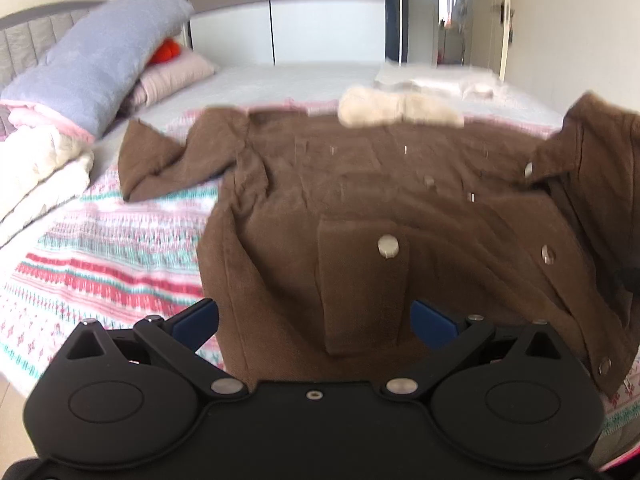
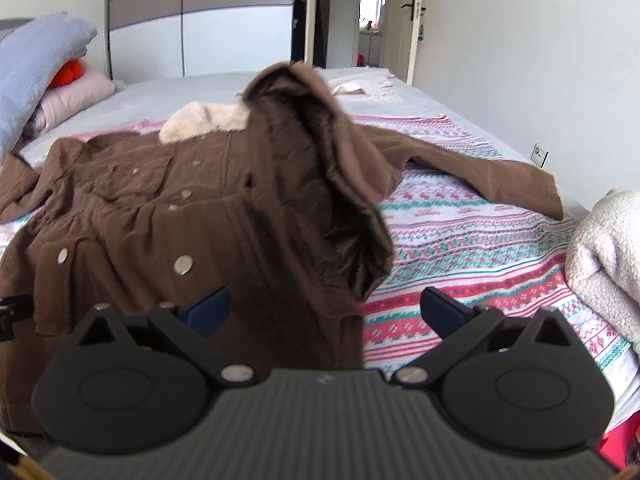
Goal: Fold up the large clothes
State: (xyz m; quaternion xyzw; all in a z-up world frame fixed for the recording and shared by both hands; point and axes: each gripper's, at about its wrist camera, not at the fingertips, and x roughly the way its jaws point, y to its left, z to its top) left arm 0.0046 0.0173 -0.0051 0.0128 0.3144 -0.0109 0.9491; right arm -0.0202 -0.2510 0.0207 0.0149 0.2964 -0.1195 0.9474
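Note:
A brown coat (image 1: 340,184) with metal snaps and a cream fur collar (image 1: 396,112) lies front-up on a patterned blanket (image 1: 100,260). My left gripper (image 1: 318,322) is open at the hem, its blue fingertips either side of the cloth near a pocket flap (image 1: 360,264). In the right wrist view the coat (image 2: 140,208) has its right front panel (image 2: 320,152) lifted and curled over, showing the lining. My right gripper (image 2: 326,312) is open at that hem edge, holding nothing. One sleeve (image 2: 500,176) stretches out to the right, the other sleeve (image 1: 156,160) to the left.
A grey-blue duvet (image 1: 88,64), a pink pillow (image 1: 172,76) and a white quilt (image 1: 36,172) are piled at the left. A cream fleece (image 2: 608,256) lies at the bed's right edge. Folded pale clothes (image 1: 440,80) sit at the far end, before a wardrobe (image 1: 320,20).

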